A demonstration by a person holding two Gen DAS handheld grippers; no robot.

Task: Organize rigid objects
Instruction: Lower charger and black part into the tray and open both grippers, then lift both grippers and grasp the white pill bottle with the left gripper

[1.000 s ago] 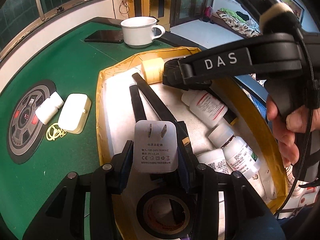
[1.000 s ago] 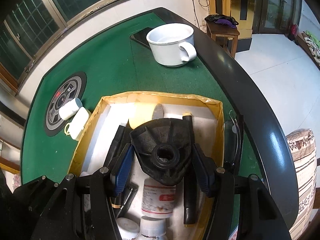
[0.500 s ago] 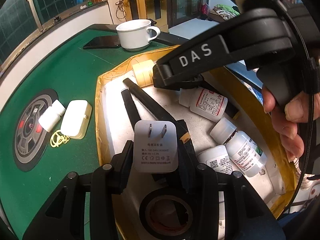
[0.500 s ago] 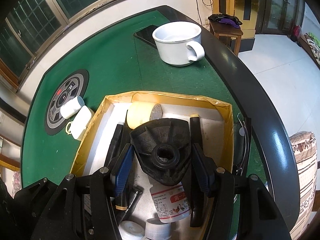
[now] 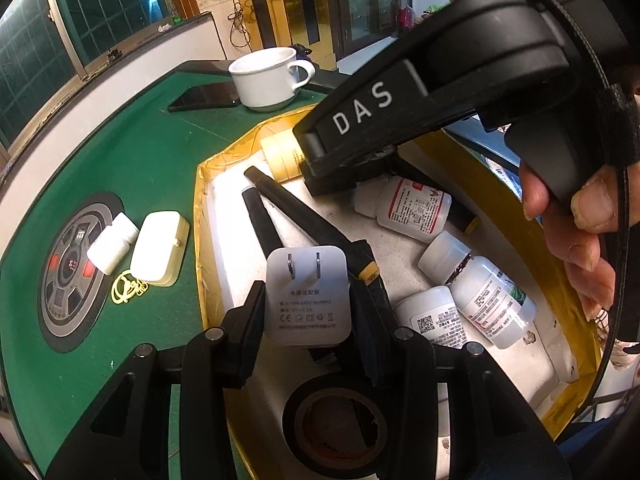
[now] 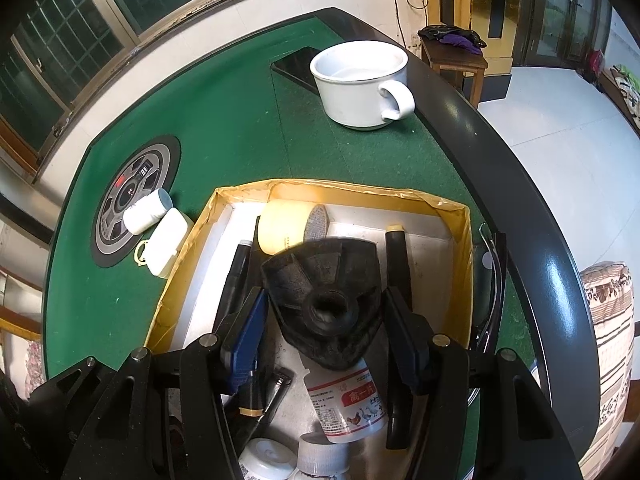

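My left gripper (image 5: 308, 316) is shut on a white plug adapter (image 5: 307, 295) and holds it above the near end of a yellow-rimmed box (image 5: 200, 216). My right gripper (image 6: 322, 320) is shut on a black finned plastic part (image 6: 324, 300) above the same box (image 6: 340, 190). In the left wrist view the right gripper's black body, marked DAS (image 5: 400, 108), reaches in over the box. Inside lie white bottles (image 5: 416, 208), black markers (image 5: 280, 200), a yellow tape roll (image 5: 280, 156) and a black tape roll (image 5: 336, 424).
On the green table left of the box lie a small white bottle (image 5: 112, 244), a white case (image 5: 160, 248) and a yellow band (image 5: 126, 288). A white mug (image 6: 362, 84) and a dark phone (image 6: 296, 66) stand beyond the box. The table's black edge (image 6: 520, 200) runs along the right.
The right gripper with the black part has drawn back toward the box's near end and looms larger in the left wrist view. The left gripper has stayed over the box with the adapter.
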